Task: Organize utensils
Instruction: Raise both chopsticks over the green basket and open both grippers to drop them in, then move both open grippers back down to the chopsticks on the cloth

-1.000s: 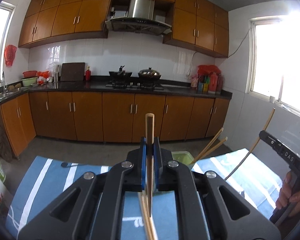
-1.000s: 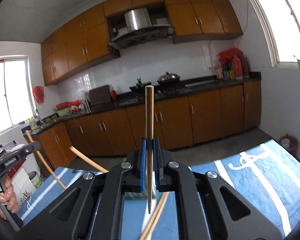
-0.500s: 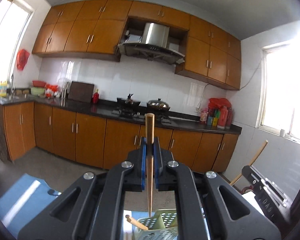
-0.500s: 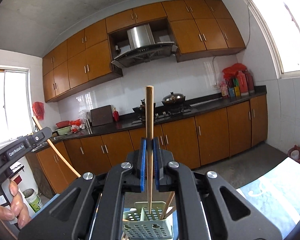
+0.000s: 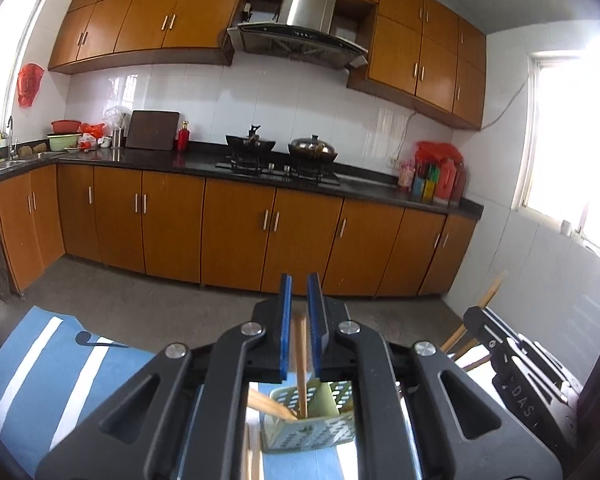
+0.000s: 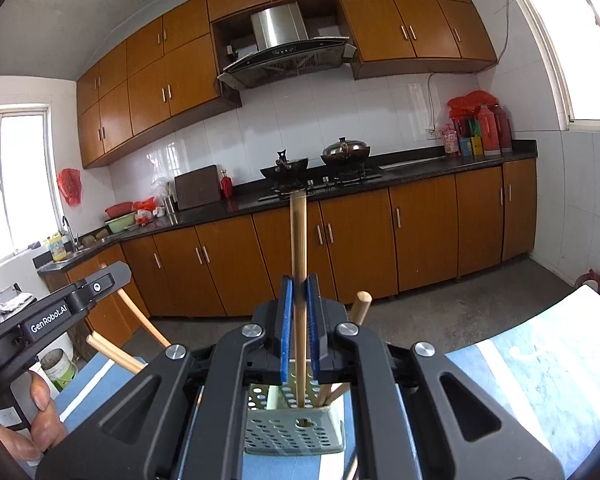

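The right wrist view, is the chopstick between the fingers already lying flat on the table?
No, the chopstick stands upright between the blue fingers, its lower end down in the green holder.

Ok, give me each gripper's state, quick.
Left gripper: jaws just opening, chopstick loose between them, dropping into the basket.
Right gripper: shut on a chopstick over the basket.

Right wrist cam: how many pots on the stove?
2. A dark wok sits on the left of the stove, a lidded pot on its right. Nothing appears to hide another.
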`<act>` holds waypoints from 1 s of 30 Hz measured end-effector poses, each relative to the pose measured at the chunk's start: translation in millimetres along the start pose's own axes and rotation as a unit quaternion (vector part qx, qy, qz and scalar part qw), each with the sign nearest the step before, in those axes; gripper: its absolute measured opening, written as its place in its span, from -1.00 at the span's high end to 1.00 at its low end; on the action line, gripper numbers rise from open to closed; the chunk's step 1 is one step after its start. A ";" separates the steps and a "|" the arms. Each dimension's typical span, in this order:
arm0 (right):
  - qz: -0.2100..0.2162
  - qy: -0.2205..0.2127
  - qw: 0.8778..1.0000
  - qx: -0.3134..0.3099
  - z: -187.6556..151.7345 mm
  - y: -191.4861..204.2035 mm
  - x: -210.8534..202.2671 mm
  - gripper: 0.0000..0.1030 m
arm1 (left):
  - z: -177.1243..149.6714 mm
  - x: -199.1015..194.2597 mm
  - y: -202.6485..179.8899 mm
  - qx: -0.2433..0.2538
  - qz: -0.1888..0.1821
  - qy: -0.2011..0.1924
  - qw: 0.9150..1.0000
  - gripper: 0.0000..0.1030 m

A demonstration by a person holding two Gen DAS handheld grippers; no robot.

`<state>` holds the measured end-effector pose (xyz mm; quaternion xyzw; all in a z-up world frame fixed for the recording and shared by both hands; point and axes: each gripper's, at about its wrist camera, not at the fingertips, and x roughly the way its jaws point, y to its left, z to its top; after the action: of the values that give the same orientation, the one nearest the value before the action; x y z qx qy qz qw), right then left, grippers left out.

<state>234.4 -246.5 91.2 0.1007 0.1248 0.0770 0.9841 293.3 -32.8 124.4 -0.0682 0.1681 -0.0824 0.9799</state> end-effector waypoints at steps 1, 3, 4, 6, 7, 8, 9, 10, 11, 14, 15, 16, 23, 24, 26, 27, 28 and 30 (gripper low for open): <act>-0.001 0.000 1.000 -0.001 -0.1 -0.8 -1.9 0.83 | 0.8 -2.4 0.5 0.001 0.002 0.000 1.000 0.69; -0.004 -0.002 1.000 -0.001 2.3 -3.1 -10.6 0.83 | 2.3 -8.2 2.3 -0.001 0.005 -0.001 1.000 0.67; -0.006 -0.003 1.000 0.000 3.2 -4.4 -15.1 0.82 | 3.6 -12.0 2.7 -0.001 0.007 -0.002 1.000 0.66; -0.011 -0.006 1.000 0.003 4.8 -8.5 -25.5 0.66 | 4.7 -21.3 3.3 0.000 0.011 -0.005 1.000 0.65; -0.013 -0.008 1.000 0.003 5.6 -8.8 -30.1 0.63 | 5.2 -27.3 4.2 0.002 0.015 -0.007 1.000 0.64; -0.017 -0.009 1.000 0.003 6.3 -10.7 -35.4 0.60 | 5.6 -33.8 5.5 0.003 0.017 -0.009 1.000 0.63; -0.021 -0.008 1.000 0.002 6.2 -12.3 -41.4 0.60 | 5.8 -38.3 5.5 0.003 0.019 -0.011 1.000 0.62; -0.025 -0.008 1.000 0.002 5.0 -14.8 -49.5 0.60 | 5.7 -45.6 7.3 0.003 0.023 -0.011 1.000 0.59; -0.029 -0.006 1.000 0.002 4.1 -17.2 -55.5 0.60 | 4.9 -53.7 10.0 0.003 0.023 -0.012 1.000 0.59; -0.045 0.011 0.999 0.000 -9.2 -26.4 -73.9 0.59 | -4.6 -78.0 16.6 0.009 0.030 -0.011 0.999 0.52; -0.048 0.020 0.999 0.000 -13.9 -29.5 -76.3 0.59 | -8.9 -85.0 18.9 0.011 0.031 -0.009 0.999 0.48; -0.055 0.035 0.998 0.001 -22.9 -34.2 -78.6 0.58 | -15.9 -92.7 22.7 0.013 0.033 -0.006 0.999 0.45; -0.066 0.185 0.980 0.021 -107.9 -54.1 -51.0 0.58 | -85.4 -101.3 61.7 0.016 0.066 0.069 0.995 0.44; -0.063 0.209 0.976 0.028 -120.6 -54.1 -44.0 0.58 | -99.1 -96.0 69.3 0.013 0.072 0.088 0.993 0.44; -0.052 0.256 0.965 0.038 -146.0 -50.2 -28.2 0.58 | -125.1 -86.8 84.0 0.003 0.083 0.126 0.989 0.44; -0.047 0.271 0.961 0.038 -156.1 -45.9 -23.3 0.58 | -135.8 -84.1 88.5 -0.001 0.087 0.139 0.987 0.44; -0.042 0.287 0.956 0.038 -164.5 -41.7 -16.8 0.58 | -144.2 -81.5 93.1 -0.005 0.090 0.151 0.984 0.44; -0.033 0.306 0.951 0.034 -177.0 -31.4 -7.1 0.58 | -161.0 -76.7 100.4 -0.011 0.092 0.173 0.981 0.44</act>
<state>185.4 -246.5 -81.9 0.1017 0.4255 0.0671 0.8967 181.0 62.4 -17.8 -0.0474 0.3412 -0.0002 0.9388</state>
